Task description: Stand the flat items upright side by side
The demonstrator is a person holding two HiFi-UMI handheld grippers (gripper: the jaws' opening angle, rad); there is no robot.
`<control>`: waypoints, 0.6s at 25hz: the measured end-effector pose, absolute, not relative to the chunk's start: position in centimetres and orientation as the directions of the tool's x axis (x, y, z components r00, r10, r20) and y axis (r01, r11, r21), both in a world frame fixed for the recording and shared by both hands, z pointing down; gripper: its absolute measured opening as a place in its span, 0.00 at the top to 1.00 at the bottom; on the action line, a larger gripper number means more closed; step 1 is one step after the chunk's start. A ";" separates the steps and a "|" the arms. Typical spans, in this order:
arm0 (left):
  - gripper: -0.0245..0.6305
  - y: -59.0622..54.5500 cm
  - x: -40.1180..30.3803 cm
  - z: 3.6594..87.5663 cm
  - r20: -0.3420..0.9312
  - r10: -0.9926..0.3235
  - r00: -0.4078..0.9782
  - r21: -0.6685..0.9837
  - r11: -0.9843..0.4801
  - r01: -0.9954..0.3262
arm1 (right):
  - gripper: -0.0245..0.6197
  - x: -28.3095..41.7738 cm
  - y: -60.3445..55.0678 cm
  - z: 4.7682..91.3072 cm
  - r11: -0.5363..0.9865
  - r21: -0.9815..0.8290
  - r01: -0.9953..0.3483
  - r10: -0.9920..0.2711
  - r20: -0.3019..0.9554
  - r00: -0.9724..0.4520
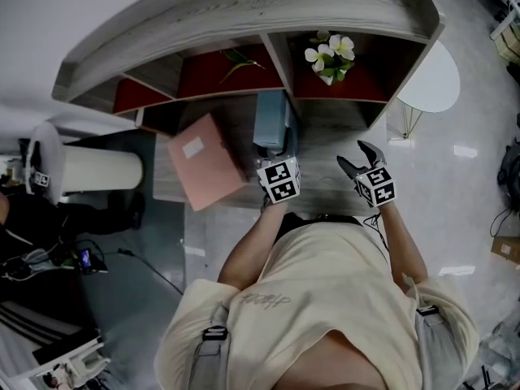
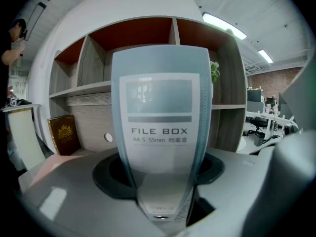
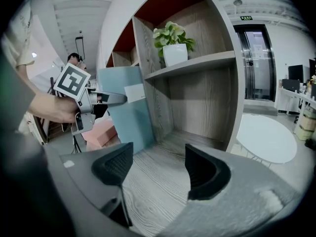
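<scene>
Standing the pale blue plastic file box on its narrow end looks like the step in hand. It is upright on the grey wood-grain tabletop, just in front of the divider between two cubbies of the curved wooden shelf unit. The left gripper is closed across the labelled spine, pads pressing both sides. The right gripper hangs near it with jaws wide apart and only bare wood between them.

To do this well, the base should sit flat before the grip eases, and the box should be square to the shelf front so it does not lean. The free gripper could steady a side. The flat salmon-pink file box lies tilted on the tabletop's left, near the blue one, so space beside the blue box should stay free for it.
</scene>
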State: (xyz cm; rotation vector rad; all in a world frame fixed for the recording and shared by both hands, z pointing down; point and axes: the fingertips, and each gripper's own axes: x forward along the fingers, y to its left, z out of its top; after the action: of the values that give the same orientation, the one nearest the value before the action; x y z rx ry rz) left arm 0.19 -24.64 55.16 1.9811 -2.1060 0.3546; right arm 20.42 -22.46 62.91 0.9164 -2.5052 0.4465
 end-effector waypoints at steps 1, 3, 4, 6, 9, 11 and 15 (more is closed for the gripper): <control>0.49 -24.8 0.2 55.2 0.331 -0.942 -0.058 -0.018 0.056 -0.998 | 0.46 20.4 -22.5 62.9 0.729 -0.149 -0.668 -0.528 0.499 -0.687; 0.50 -25.0 0.2 55.2 0.335 -0.941 -0.055 -0.016 0.052 -0.998 | 0.46 20.5 -22.7 63.0 0.727 -0.149 -0.670 -0.529 0.500 -0.686; 0.50 -25.0 0.2 55.2 0.336 -0.940 -0.054 -0.017 0.052 -0.999 | 0.46 20.7 -22.7 63.0 0.726 -0.150 -0.671 -0.530 0.501 -0.684; 0.50 -25.0 0.4 55.2 0.340 -0.939 -0.054 -0.015 0.052 -0.999 | 0.46 20.9 -22.9 63.2 0.722 -0.152 -0.675 -0.530 0.505 -0.681; 0.50 -25.1 0.7 55.3 0.340 -0.939 -0.053 -0.013 0.052 -0.999 | 0.46 21.0 -23.0 63.4 0.720 -0.156 -0.676 -0.528 0.509 -0.680; 0.50 -25.1 0.8 55.2 0.339 -0.939 -0.050 -0.013 0.049 -0.999 | 0.46 20.9 -22.8 63.4 0.723 -0.159 -0.673 -0.523 0.510 -0.683; 0.48 -25.3 0.9 55.4 0.345 -0.938 -0.043 -0.015 0.040 -0.999 | 0.46 20.5 -22.5 63.7 0.732 -0.163 -0.662 -0.510 0.513 -0.690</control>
State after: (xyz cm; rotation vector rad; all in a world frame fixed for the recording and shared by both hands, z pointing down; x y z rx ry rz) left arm 0.93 -25.33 55.35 1.9888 -2.0759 0.3702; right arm 20.47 -22.48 63.70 0.8954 -2.4950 0.4694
